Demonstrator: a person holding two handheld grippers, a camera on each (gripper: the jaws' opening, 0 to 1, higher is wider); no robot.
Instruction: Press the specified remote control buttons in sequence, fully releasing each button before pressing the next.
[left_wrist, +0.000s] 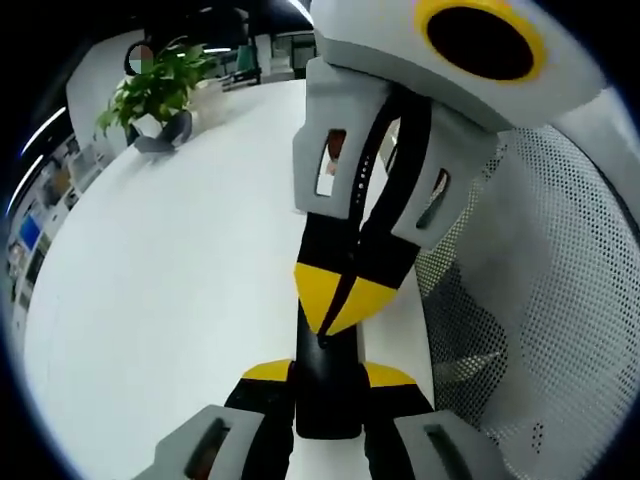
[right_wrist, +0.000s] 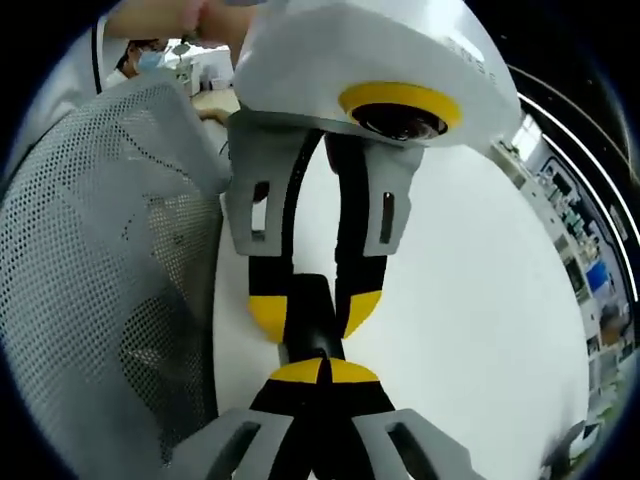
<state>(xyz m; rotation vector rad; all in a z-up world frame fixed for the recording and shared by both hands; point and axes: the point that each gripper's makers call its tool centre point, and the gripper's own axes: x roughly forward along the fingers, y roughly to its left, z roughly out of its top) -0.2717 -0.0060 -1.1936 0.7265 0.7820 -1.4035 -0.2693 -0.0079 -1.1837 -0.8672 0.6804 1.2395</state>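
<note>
White table (left_wrist: 180, 300) stretches out under our two tongs, with a potted plant (left_wrist: 160, 90) far off at 11 o'clock in the left gripper view. A grey mesh chair (left_wrist: 560, 300) sits at 3 o'clock there.

Our left gripper (left_wrist: 328, 385) comes up from 6 o'clock and squeezes the near end of a long black remote (left_wrist: 328, 380). The remote points away from us.

Our right gripper (left_wrist: 340, 300) comes down from 12 o'clock in that view. Its yellow tips are pinched together and touch the top of the remote.

We see the same in the right gripper view: right gripper (right_wrist: 322, 372) narrow on the remote (right_wrist: 312, 330), left gripper (right_wrist: 312, 318) holding it.
</note>
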